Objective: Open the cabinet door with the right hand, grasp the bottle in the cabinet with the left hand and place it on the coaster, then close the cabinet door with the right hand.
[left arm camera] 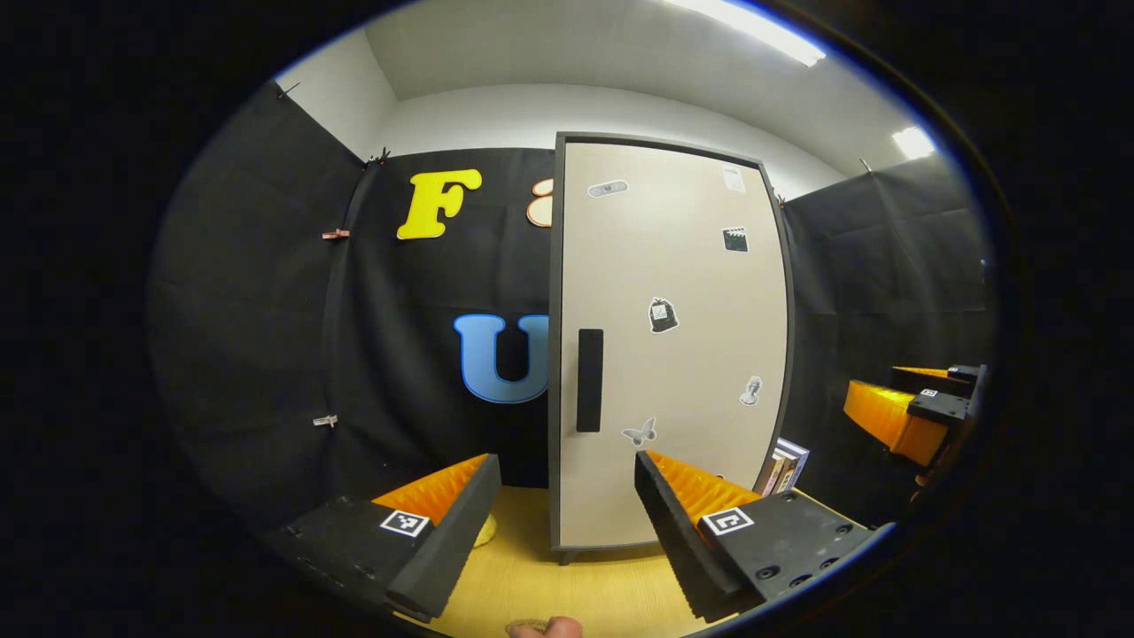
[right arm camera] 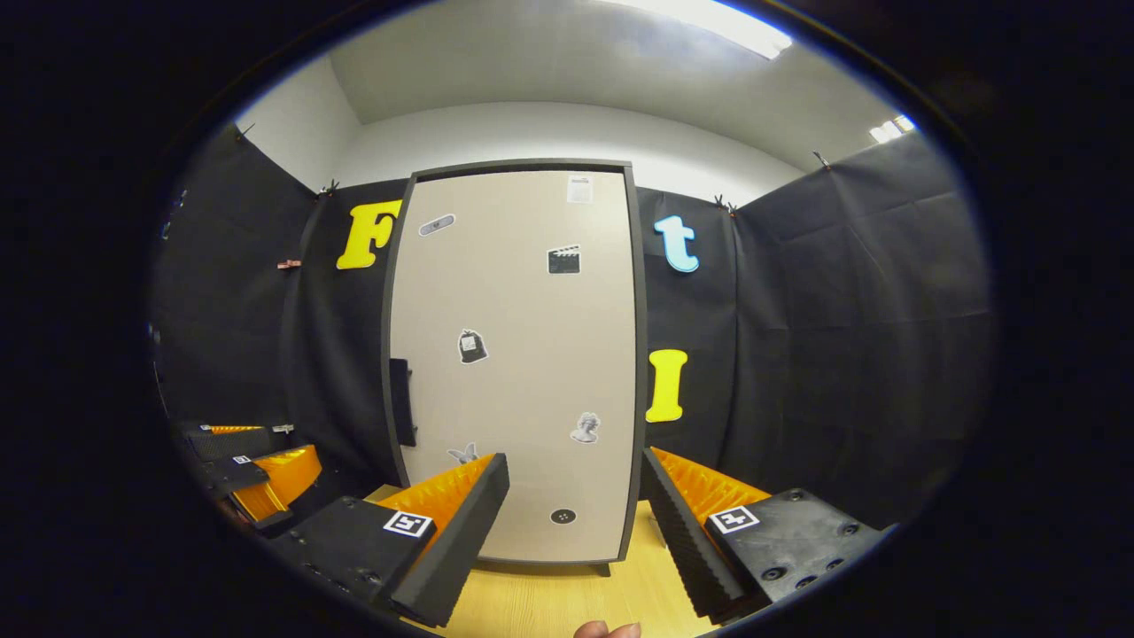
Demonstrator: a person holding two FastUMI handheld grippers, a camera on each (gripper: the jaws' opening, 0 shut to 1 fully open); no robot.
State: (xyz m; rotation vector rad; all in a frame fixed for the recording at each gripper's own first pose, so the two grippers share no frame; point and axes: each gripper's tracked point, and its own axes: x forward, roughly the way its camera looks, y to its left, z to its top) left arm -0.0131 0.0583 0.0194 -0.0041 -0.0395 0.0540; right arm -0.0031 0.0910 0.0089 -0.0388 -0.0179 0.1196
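Two grippers face the closed cabinet door (left arm camera: 669, 346) from the wooden tabletop (left arm camera: 567, 594). Left gripper (left arm camera: 563, 509): fingers spread, holding nothing, aimed near the dark handle (left arm camera: 589, 379). Right gripper (right arm camera: 574, 509): fingers spread, holding nothing, aimed at the door's lower part. Bottle: hidden behind the door.

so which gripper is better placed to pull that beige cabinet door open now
Right, probably. The beige cabinet door is shut; the task assigns it to the right gripper, which is open and squarely facing it. The dark vertical handle sits slightly nearer the left gripper, also open.
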